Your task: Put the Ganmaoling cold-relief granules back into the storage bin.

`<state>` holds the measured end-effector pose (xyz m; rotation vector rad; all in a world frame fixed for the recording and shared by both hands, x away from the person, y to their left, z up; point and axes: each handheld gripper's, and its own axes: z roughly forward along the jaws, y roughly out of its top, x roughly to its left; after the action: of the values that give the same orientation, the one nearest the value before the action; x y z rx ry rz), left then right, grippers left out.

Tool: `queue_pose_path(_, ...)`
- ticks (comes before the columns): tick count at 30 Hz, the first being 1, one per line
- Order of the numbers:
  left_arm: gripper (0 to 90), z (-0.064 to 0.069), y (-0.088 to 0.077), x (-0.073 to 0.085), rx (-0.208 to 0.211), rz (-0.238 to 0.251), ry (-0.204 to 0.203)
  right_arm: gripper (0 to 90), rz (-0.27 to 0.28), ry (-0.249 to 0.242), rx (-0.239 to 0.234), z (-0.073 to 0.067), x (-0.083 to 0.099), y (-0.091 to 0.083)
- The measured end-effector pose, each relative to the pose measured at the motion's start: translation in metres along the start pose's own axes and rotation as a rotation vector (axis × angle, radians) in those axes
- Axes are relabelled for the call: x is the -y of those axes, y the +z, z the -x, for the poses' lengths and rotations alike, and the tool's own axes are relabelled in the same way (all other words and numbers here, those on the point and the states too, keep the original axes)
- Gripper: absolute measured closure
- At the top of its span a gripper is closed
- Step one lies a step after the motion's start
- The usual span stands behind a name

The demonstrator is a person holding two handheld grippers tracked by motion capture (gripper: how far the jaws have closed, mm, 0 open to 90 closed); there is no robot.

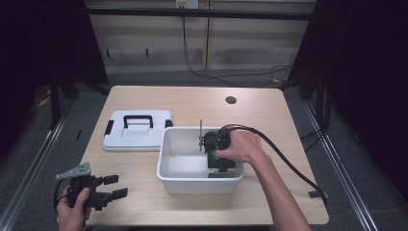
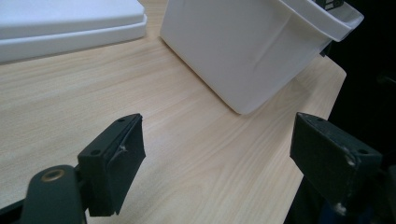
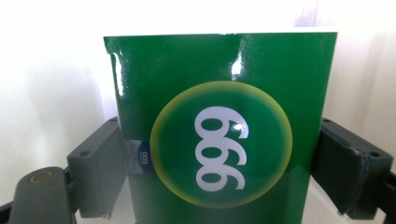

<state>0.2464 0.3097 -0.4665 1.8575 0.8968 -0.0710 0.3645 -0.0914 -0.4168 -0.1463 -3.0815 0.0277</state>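
A wooden table is seen from above, and on it a white lid with a black handle lies flat, just beside the left wall of an open white tub. Inside the tub, against its near right corner, a green box marked 999 is held upright by the right gripper; in the right gripper view its jaws are pressed against the two sides of the box. The step is judged to be either setting the box down in the tub or lifting it out. It is best done with the box kept upright and clear of the tub wall, the grip being eased off only once the base is resting flat. The left gripper is held near the table's front left corner, jaws apart, with nothing between them.
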Motion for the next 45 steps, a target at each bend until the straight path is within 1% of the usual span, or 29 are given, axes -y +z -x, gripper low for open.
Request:
queue_pose_path(1, 17.8, 0.0, 0.0, 0.0, 0.001, 0.0, 0.0, 12.8, 0.004, -0.003, 0.011, 0.0, 0.0, 0.0)
queue_pose_path(4, 17.7, 0.0, 0.0, 0.0, 0.001, 0.001, 0.001, 12.3, 0.008, -0.019, -0.001, 0.0, 0.002, -0.001)
queue_pose_path(5, 17.8, 0.0, 0.0, 0.0, 0.001, 0.0, 0.001, 12.2, 0.016, -0.021, 0.013, -0.001, 0.003, -0.002)
queue_pose_path(6, 17.8, 0.0, 0.0, 0.0, 0.002, 0.0, 0.001, 12.1, 0.017, -0.022, -0.003, 0.0, 0.003, -0.002)
queue_pose_path(8, 17.8, 0.0, 0.0, 0.0, 0.002, 0.0, 0.0, 11.9, 0.042, -0.022, -0.002, 0.0, 0.005, -0.003)
queue_pose_path(10, 17.8, 0.0, 0.0, 0.0, 0.001, -0.001, 0.001, 11.3, 0.048, -0.02, 0.004, -0.001, 0.007, -0.006)
queue_pose_path(12, 17.8, 0.0, 0.0, 0.0, 0.002, 0.001, 0.001, 10.7, 0.063, -0.039, 0.011, -0.001, 0.009, -0.008)
queue_pose_path(19, 17.8, 0.0, 0.0, 0.0, 0.0, 0.001, -0.002, 9.7, 0.119, -0.015, 0.02, -0.001, 0.014, -0.016)
queue_pose_path(20, 17.8, 0.0, 0.0, 0.0, -0.001, 0.001, -0.002, 9.7, 0.124, -0.005, 0.021, -0.002, 0.015, -0.018)
queue_pose_path(21, 17.8, 0.0, 0.0, 0.0, -0.001, 0.001, -0.002, 9.7, 0.133, -0.008, 0.03, -0.002, 0.017, -0.019)
queue_pose_path(23, 17.7, 0.0, 0.0, 0.0, 0.0, 0.001, -0.002, 9.7, 0.151, 0.008, 0.033, -0.003, 0.019, -0.022)
queue_pose_path(24, 17.8, 0.0, 0.0, 0.0, 0.001, 0.0, 0.0, 9.7, 0.165, 0.001, 0.028, -0.002, 0.021, -0.023)
queue_pose_path(27, 17.8, 0.0, 0.0, 0.0, 0.0, -0.001, 0.001, 9.7, 0.194, 0.017, 0.029, -0.003, 0.026, -0.029)
queue_pose_path(29, 17.8, 0.0, 0.0, 0.0, 0.0, -0.001, 0.003, 9.7, 0.227, 0.03, 0.034, -0.004, 0.029, -0.031)
queue_pose_path(31, 17.8, 0.0, 0.0, 0.0, 0.0, 0.0, -0.002, 9.7, 0.24, 0.039, 0.03, -0.004, 0.031, -0.034)
queue_pose_path(32, 17.8, 0.0, 0.0, 0.0, 0.002, 0.001, -0.002, 9.7, 0.26, 0.032, 0.033, -0.003, 0.033, -0.035)
queue_pose_path(34, 17.7, 0.0, 0.0, 0.0, -0.001, 0.0, -0.001, 9.8, 0.276, 0.052, 0.035, -0.004, 0.036, -0.038)
queue_pose_path(35, 17.8, 0.0, 0.0, 0.0, -0.001, 0.0, 0.0, 9.8, 0.284, 0.053, 0.037, -0.004, 0.037, -0.039)
queue_pose_path(36, 17.7, 0.0, 0.0, 0.0, -0.001, -0.001, 0.0, 9.8, 0.304, 0.056, 0.048, -0.004, 0.038, -0.041)
queue_pose_path(38, 17.7, 0.0, 0.0, 0.0, 0.0, 0.0, -0.001, 9.8, 0.346, 0.056, 0.05, -0.004, 0.041, -0.044)
queue_pose_path(39, 17.7, 0.0, 0.0, 0.0, -0.001, 0.0, -0.001, 9.7, 0.354, 0.066, 0.053, -0.004, 0.042, -0.046)
queue_pose_path(40, 17.8, 0.0, 0.0, 0.0, -0.001, -0.001, -0.001, 9.8, 0.374, 0.062, 0.06, -0.004, 0.044, -0.047)
queue_pose_path(41, 17.7, 0.0, 0.0, 0.0, -0.002, -0.001, -0.001, 9.7, 0.389, 0.068, 0.06, -0.004, 0.046, -0.049)
queue_pose_path(42, 17.8, 0.0, 0.0, 0.0, -0.001, 0.0, -0.001, 9.8, 0.395, 0.066, 0.065, -0.005, 0.047, -0.05)
queue_pose_path(45, 17.8, 0.0, 0.0, 0.0, -0.002, 0.0, -0.001, 9.8, 0.41, 0.083, 0.072, -0.006, 0.054, -0.052)
